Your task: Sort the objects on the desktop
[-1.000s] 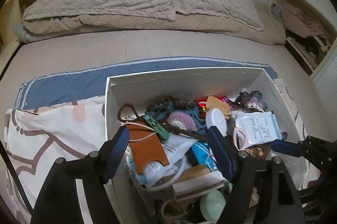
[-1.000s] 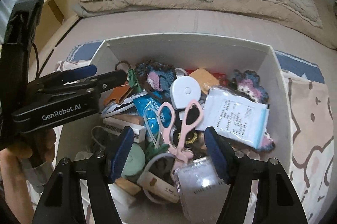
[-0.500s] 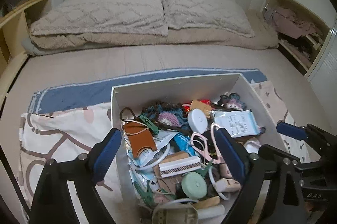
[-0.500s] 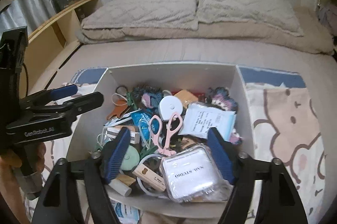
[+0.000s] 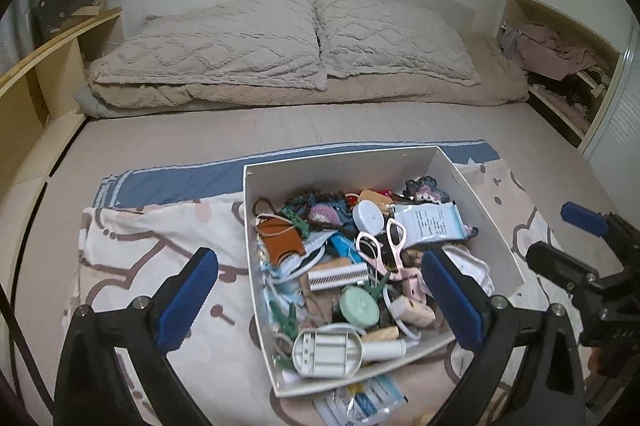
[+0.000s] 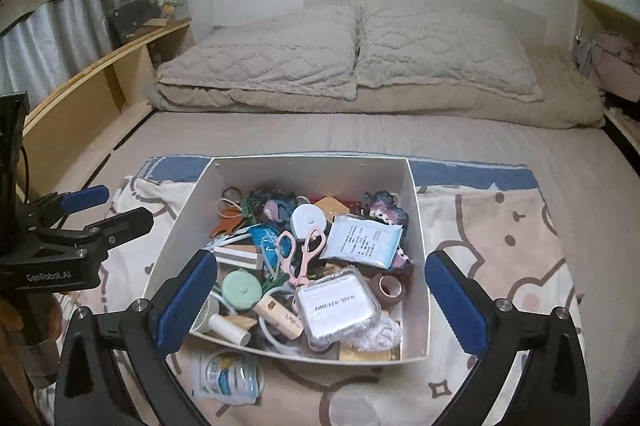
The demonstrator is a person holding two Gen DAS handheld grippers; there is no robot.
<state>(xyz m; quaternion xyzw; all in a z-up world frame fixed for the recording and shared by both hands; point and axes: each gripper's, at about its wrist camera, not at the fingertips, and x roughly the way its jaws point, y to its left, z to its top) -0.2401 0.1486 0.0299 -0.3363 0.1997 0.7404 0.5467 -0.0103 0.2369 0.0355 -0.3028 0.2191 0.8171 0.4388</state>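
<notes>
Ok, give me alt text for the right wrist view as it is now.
A white box crammed with small clutter, pink scissors and a clear plastic case among it, sits on a cartoon-print blanket on a bed. The right gripper frames it, jaws wide open and empty; the left gripper shows at the left edge.

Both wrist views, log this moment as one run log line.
left tongs open, empty | right tongs open, empty | white box full of clutter on blanket | pink scissors in box, untouched

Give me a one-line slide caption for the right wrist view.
Open right gripper above a white box crammed with clutter, pink scissors on top, on a bed.
</notes>
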